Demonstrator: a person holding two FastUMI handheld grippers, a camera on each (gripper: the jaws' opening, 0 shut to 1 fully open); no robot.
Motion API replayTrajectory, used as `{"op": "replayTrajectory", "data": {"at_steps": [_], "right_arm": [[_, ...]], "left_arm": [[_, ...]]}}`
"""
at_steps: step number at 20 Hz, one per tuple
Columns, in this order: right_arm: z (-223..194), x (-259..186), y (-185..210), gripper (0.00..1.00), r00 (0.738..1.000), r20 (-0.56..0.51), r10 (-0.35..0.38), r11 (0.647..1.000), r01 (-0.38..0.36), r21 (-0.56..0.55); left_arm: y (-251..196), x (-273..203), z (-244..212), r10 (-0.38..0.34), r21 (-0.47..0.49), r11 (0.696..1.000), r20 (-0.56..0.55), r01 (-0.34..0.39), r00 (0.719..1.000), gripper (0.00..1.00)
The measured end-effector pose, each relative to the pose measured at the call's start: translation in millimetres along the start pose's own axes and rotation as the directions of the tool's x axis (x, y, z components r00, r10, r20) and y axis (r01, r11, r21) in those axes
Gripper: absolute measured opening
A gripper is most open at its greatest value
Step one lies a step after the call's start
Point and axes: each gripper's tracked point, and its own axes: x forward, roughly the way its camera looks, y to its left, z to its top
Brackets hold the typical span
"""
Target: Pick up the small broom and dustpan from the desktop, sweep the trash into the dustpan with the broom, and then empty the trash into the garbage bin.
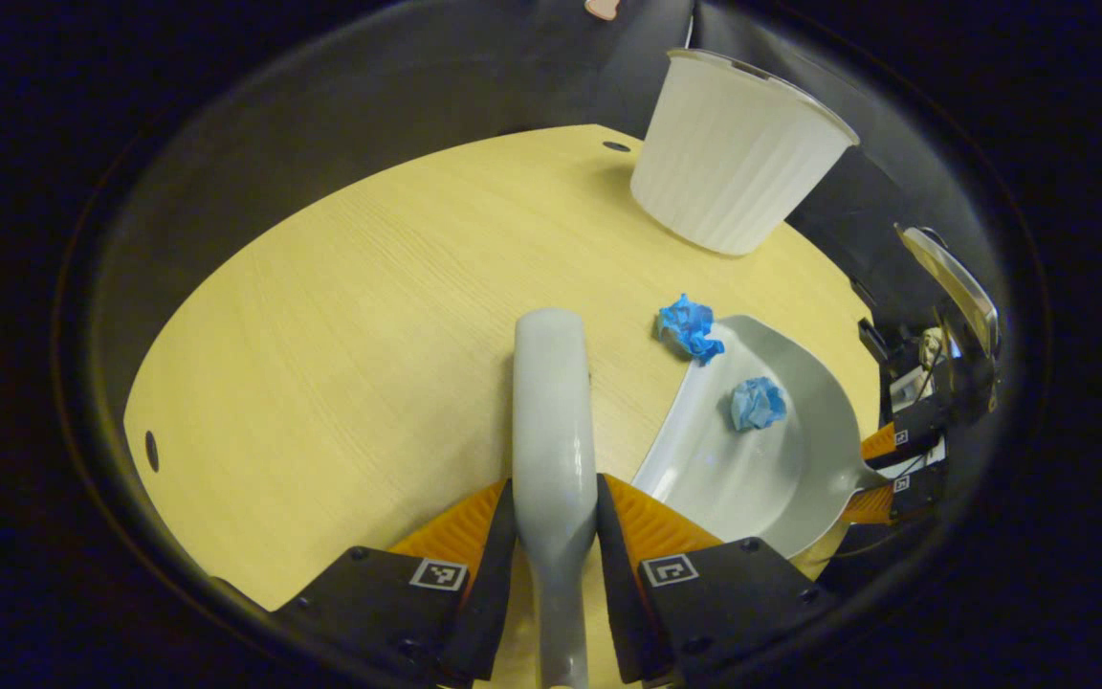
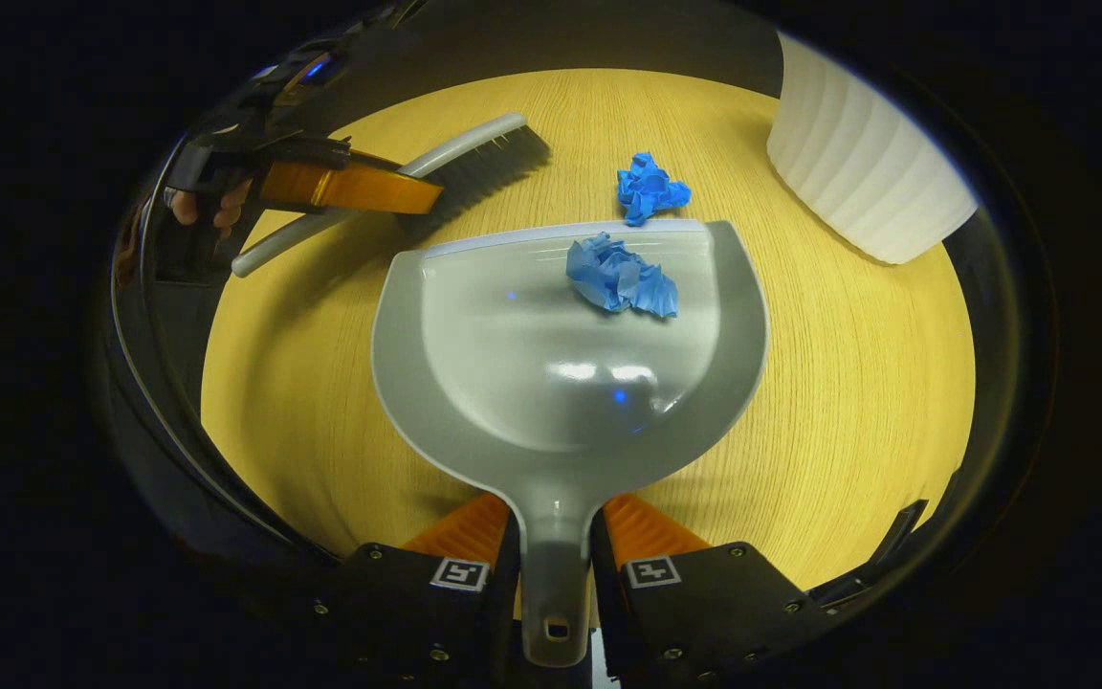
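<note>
Left gripper view shows the counter (image 1: 341, 316) with plenty of bare wood to the left of the broom (image 1: 551, 411) and out to the far rounded edge, while the right side is crowded. The left gripper (image 1: 556, 536) has its jaws clamped on the broom handle, which points away over the counter. In the right gripper view the right gripper (image 2: 556, 565) holds the dustpan (image 2: 551, 383) by its handle, jaws pressed on both sides, the pan lying flat with its lip facing away. One blue wad (image 2: 623, 277) sits inside the pan near the lip; a second wad (image 2: 649, 188) lies on the counter just beyond the lip. The bin (image 2: 862, 167) stands near the far right edge; its inside is hidden.
</note>
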Motion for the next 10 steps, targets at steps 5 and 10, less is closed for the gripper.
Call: {"op": "replayTrajectory", "data": {"at_steps": [5, 10], "right_arm": [[-2, 1, -3, 0.34, 1.000, -0.003, -0.008, 1.000, 0.008, -0.002], [-1, 1, -4, 0.37, 1.000, 0.003, -0.008, 1.000, 0.008, 0.000]], "left_arm": [[-7, 13, 22, -0.029, 0.088, 0.996, -0.004, 0.029, 1.000, 0.52], [-34, 31, 52, -0.100, 0.207, 0.973, -0.033, 0.105, 0.994, 0.52]]}}
